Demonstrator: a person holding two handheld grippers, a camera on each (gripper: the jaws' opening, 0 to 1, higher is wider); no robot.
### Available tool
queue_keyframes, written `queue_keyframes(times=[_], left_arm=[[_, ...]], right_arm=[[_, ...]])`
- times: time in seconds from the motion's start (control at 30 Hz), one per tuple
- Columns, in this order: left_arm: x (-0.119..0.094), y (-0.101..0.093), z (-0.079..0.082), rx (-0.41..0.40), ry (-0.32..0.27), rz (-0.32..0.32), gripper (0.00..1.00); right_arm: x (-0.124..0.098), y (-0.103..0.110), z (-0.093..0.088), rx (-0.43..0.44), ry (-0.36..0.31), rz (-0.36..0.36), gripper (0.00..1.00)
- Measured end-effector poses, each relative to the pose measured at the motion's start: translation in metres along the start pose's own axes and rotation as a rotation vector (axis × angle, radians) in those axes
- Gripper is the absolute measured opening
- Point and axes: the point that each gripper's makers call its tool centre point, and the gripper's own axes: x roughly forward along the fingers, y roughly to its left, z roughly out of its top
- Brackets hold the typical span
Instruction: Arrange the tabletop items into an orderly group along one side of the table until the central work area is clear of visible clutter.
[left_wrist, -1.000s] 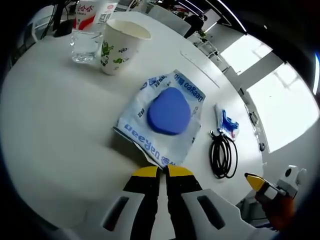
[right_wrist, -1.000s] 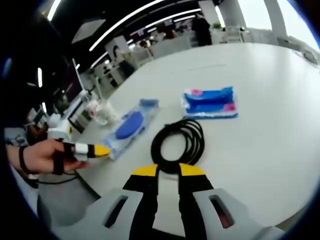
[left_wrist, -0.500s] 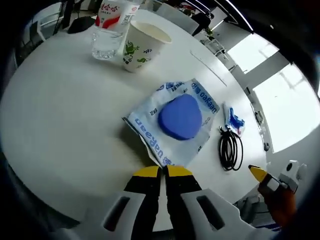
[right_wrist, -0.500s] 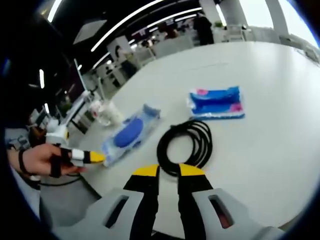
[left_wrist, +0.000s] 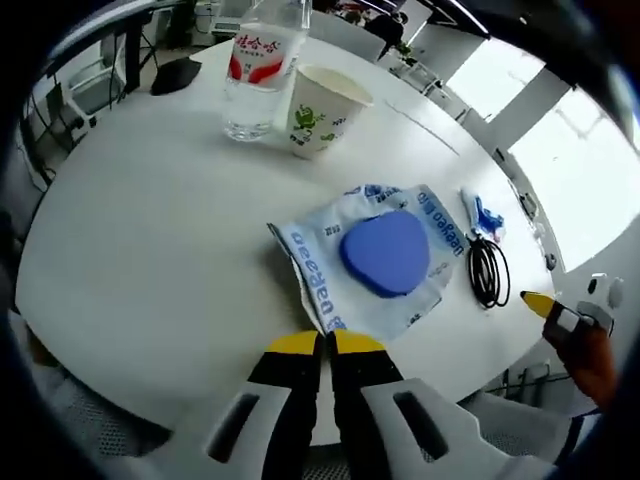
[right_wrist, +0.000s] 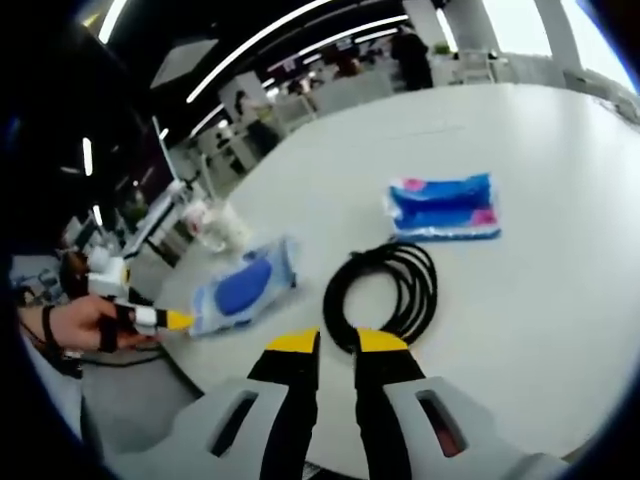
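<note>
Left gripper (left_wrist: 322, 343) clenched on blue-white packet (left_wrist: 375, 260) corner, dragged nearer table (left_wrist: 150, 230) edge; packet long axis diagonal; right gripper (right_wrist: 337, 342) jaws slightly parted, ungrasping, over cable coil (right_wrist: 385, 295)

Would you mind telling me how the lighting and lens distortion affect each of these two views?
Left gripper view: windows blow out white at right, and the table edge bows strongly. Right gripper view: ceiling light strips curve overhead, the background looks dim and soft, and the black cable and blue pack stay sharp.
</note>
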Motion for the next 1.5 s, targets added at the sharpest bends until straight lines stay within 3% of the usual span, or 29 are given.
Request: queue_keyframes(times=[0.1, 0.23, 0.33, 0.47, 0.6, 1.1, 1.5], left_arm=[[0.001, 0.009, 0.009, -0.096, -0.035, -0.006, 0.0], [0.0, 0.017, 0.018, -0.125, -0.069, 0.012, 0.01], [0.001, 0.01, 0.023, -0.128, -0.102, -0.025, 0.07], [0.0, 0.009, 0.019, -0.092, -0.092, -0.025, 0.12], [-0.002, 0.009, 0.016, -0.109, -0.099, -0.033, 0.14], [-0.008, 0.01, 0.013, -0.107, -0.093, -0.045, 0.14], [-0.005, 0.009, 0.013, -0.085, -0.083, -0.044, 0.13]], right_arm=[[0.005, 0.005, -0.004, -0.002, 0.017, 0.016, 0.11], [0.011, 0.014, -0.005, -0.011, 0.032, 0.039, 0.11], [0.017, 0.021, -0.008, -0.035, 0.056, 0.058, 0.12], [0.024, 0.026, -0.011, -0.047, 0.075, 0.071, 0.12], [0.034, 0.028, -0.015, -0.092, 0.114, 0.083, 0.12], [0.073, 0.047, 0.008, -0.152, 0.149, 0.136, 0.15], [0.101, 0.058, 0.004, -0.157, 0.199, 0.165, 0.16]])
